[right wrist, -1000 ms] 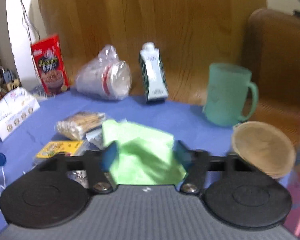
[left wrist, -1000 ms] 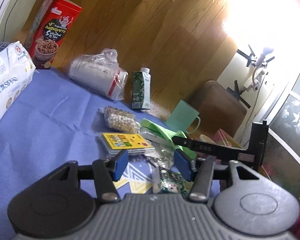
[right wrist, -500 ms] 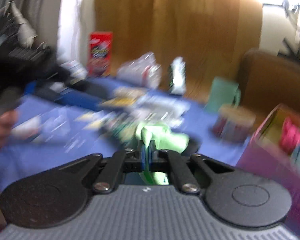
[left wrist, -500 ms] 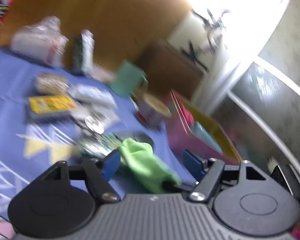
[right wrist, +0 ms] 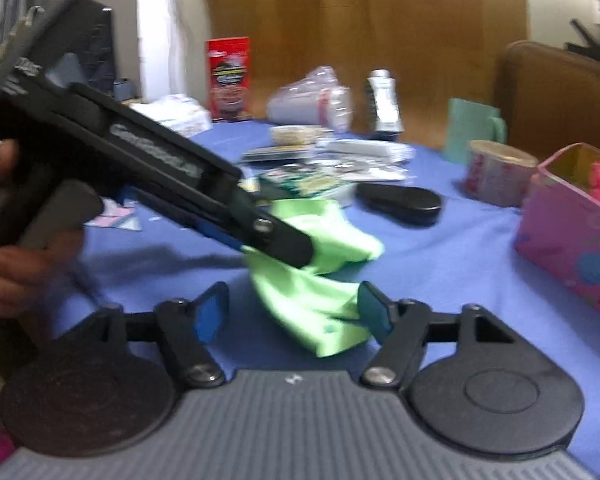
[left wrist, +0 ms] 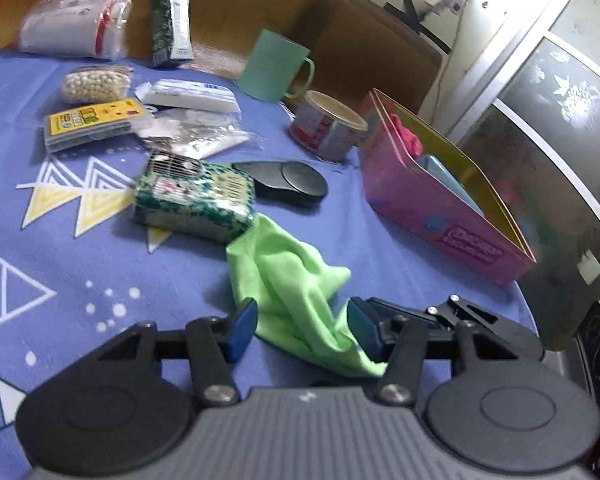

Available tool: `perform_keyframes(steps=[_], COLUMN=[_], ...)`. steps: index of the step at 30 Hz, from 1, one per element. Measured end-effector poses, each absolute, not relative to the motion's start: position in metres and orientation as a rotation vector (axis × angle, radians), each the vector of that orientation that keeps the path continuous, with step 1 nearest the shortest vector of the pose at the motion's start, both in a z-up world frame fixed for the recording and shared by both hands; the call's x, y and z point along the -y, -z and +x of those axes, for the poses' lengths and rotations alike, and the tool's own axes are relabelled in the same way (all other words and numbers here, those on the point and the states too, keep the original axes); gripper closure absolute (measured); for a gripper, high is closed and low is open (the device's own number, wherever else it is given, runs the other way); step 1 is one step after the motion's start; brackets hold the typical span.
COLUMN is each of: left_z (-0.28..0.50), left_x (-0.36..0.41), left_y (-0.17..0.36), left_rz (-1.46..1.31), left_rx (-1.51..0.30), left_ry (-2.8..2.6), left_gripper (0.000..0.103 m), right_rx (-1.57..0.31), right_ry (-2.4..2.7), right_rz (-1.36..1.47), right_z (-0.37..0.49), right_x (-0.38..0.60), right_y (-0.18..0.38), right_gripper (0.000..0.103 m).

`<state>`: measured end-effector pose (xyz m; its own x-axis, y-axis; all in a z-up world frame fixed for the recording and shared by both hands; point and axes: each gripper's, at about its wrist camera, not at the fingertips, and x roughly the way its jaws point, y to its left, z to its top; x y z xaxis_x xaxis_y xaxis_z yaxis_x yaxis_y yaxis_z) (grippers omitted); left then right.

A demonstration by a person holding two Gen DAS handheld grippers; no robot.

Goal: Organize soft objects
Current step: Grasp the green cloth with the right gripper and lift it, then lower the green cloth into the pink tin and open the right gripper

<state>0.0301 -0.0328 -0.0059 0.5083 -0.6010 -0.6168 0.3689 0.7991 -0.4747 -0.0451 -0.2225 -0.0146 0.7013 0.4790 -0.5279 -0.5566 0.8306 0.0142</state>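
the green cloth (left wrist: pixel 290 280) lies crumpled on the blue tablecloth (left wrist: pixel 60 240), near the pink box (left wrist: pixel 440 216). the left gripper (left wrist: pixel 302 326) has just been closing, and its blue pads seem to pinch the cloth's near end. the right gripper (right wrist: pixel 292 312) has just been opening; its jaws stand apart around the cloth.

Bare cloth (left wrist: pixel 380 240) lies between packet (left wrist: pixel 196 196) and box (left wrist: pixel 432 216).
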Motion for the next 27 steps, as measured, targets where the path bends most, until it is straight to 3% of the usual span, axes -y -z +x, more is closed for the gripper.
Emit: perform_keyframes(steps=[1,2,3,4,5,17,24,27], left_z=[0.031,0.032,0.036,0.039,0.04,0.067,0.101,0.113], left_x=[0.034,0.036,0.04,0.044,0.05,0.188,0.258,0.265], left_y=[0.007,0.008,0.009,0.01,0.005,-0.089,-0.078,-0.069], left_rz=[-0.295,-0.294,-0.31,-0.344,-0.331,-0.124,-0.059,-0.075], left_rx=[-0.855,-0.863,-0.885,-0.909,-0.898,-0.635,-0.665,-0.692], left_ry=[0.593,0.596,0.625,0.67,0.673,1.006,1.014,0.962], left_gripper=[0.07,0.087,0.094,0.097,0.097,0.094,0.093,0.085], right_rx=[-0.551,-0.571,-0.575,-0.564,-0.555,-0.201,-0.252,-0.303], right_ry=[-0.577,-0.58,-0.581,-0.579,-0.583,-0.224,-0.083,-0.064], right_rz=[-0.145,-0.129,-0.12,-0.129,-0.138,-0.11,-0.019,0.004], right_z=[-0.042,-0.037,-0.036,-0.036,-0.038,-0.054,-0.011,0.005], right_x=[0.223,0.223,0.223,0.222,0.221,0.31,0.365,0.375], right_y=[0.016,0.017,0.018,0.019,0.018,-0.034,-0.031,-0.027], right_gripper=[0.031,0.04,0.049,0.074,0.081,0.086,0.086,0.082])
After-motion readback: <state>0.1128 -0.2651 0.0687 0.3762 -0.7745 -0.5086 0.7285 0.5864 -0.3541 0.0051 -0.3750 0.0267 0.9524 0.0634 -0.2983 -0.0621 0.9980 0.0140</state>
